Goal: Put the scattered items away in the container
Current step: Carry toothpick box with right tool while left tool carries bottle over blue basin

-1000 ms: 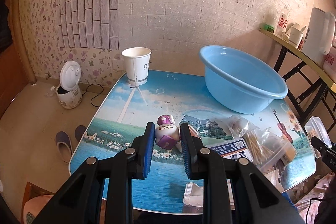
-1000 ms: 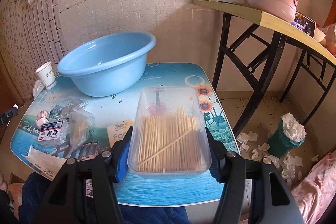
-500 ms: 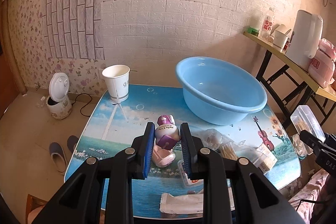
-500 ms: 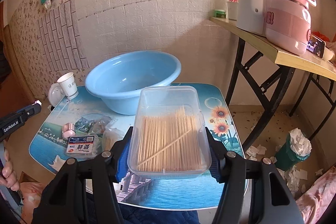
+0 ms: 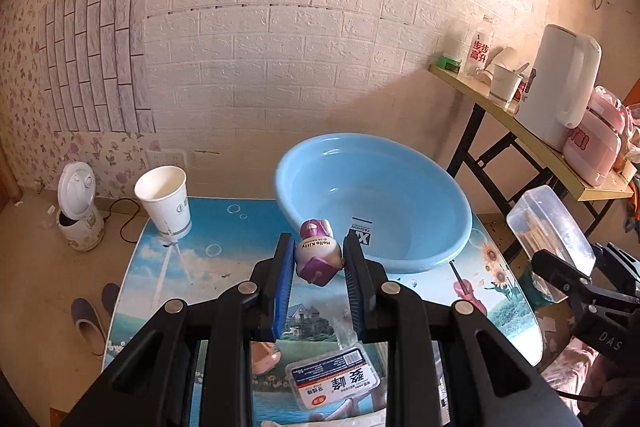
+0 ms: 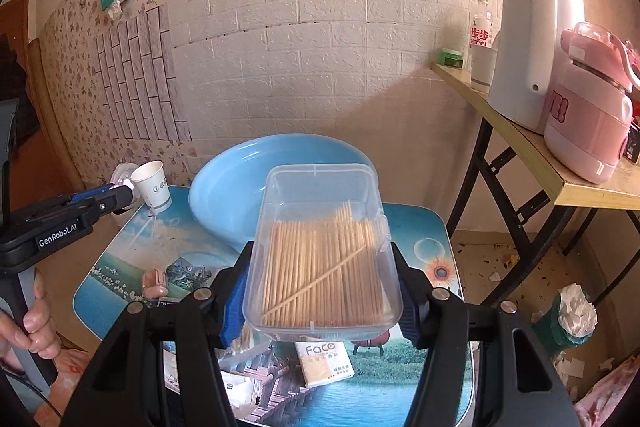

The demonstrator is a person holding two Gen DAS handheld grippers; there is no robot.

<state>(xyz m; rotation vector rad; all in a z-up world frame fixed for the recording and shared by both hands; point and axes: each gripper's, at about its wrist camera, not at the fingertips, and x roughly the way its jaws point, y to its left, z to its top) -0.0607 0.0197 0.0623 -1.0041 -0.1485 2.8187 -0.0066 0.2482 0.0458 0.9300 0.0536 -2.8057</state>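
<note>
Two blue-padded jaws of the left gripper (image 5: pixel 318 259), set narrowly apart at lower centre of the left wrist view, clamp a small rounded Hello Kitty bottle (image 5: pixel 317 254) with a purple cap, held above the table (image 5: pixel 208 267). Just behind it, at centre frame, sits the smooth light-blue plastic basin (image 5: pixel 376 195). A white paper cup (image 5: pixel 165 201) stands at the table's far left corner. Below the jaws lie a clear labelled packet (image 5: pixel 334 383) and a pink item too hidden to identify. At right edge, the right gripper (image 5: pixel 576 267) carries a clear plastic box (image 5: pixel 550 223). The glossy tabletop bears a printed landscape; a white embossed brick wall rises behind, and a slipper (image 5: pixel 86 323) lies on the floor at lower left.

From the right wrist view, the right gripper's (image 6: pixel 320 291) jaws stand about half open, pressed against both long sides of the transparent rectangular box (image 6: pixel 320 247) of wooden toothpicks, tilted at centre frame before the basin (image 6: pixel 224 195). A "Face" tissue pack (image 6: pixel 324 361) rests on the table beneath. At left edge a hand (image 6: pixel 28 323) grips the left gripper's handle. A white kettle (image 6: pixel 528 43) and pink cooker (image 6: pixel 588 107) occupy the wooden side table at upper right.
</note>
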